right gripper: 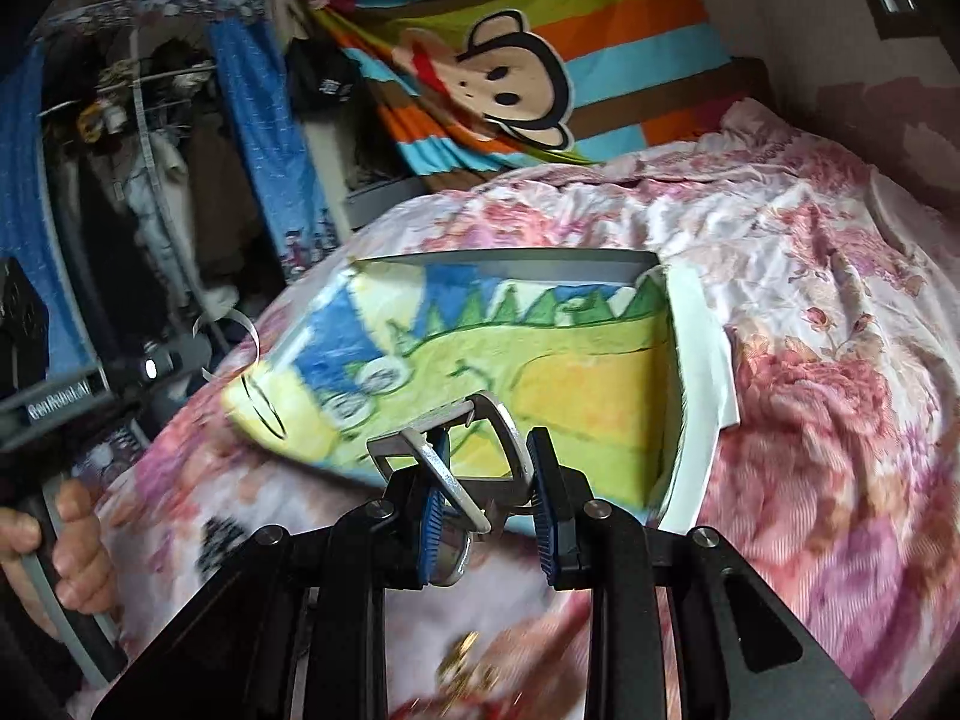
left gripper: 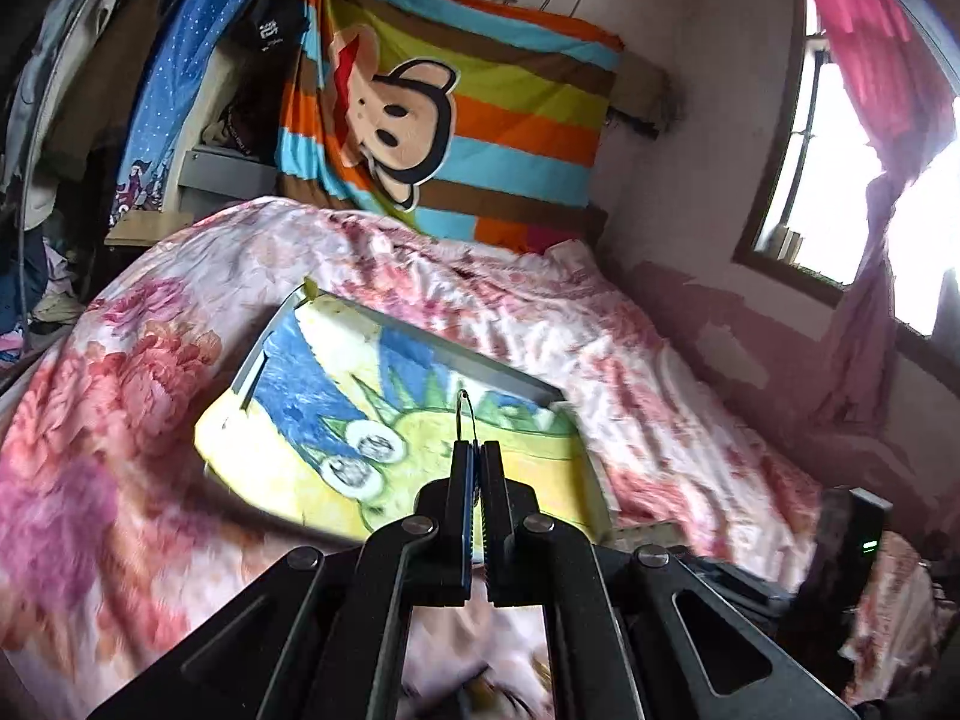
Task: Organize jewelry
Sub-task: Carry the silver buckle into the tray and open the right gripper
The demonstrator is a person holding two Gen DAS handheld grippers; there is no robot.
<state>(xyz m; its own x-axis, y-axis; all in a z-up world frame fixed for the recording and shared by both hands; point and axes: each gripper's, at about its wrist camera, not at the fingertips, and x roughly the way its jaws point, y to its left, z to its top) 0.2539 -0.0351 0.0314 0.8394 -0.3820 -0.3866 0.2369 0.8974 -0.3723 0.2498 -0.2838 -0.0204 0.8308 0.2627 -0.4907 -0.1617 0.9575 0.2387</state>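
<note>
In the left wrist view my left gripper point(left gripper: 477, 449) is shut on a thin wire hoop point(left gripper: 467, 411), which pokes up past the fingertips. My right gripper point(right gripper: 489, 450) is shut on a silver metal clasp point(right gripper: 480, 420), a D-shaped frame with flat rings on it, pinched between the blue pads point(right gripper: 433, 510). Both grippers hang above a drawing board with a green crocodile picture point(left gripper: 384, 414) point(right gripper: 540, 360). Blurred gold pieces point(right gripper: 462, 666) lie on the quilt below the right gripper.
The board lies on a bed with a pink floral quilt point(left gripper: 600, 324) point(right gripper: 810, 360). A striped monkey cloth point(left gripper: 456, 120) hangs behind, clothes racks point(right gripper: 150, 180) stand left, and a window point(left gripper: 840, 180) is right. A hand point(right gripper: 66, 534) grips the other tool's handle.
</note>
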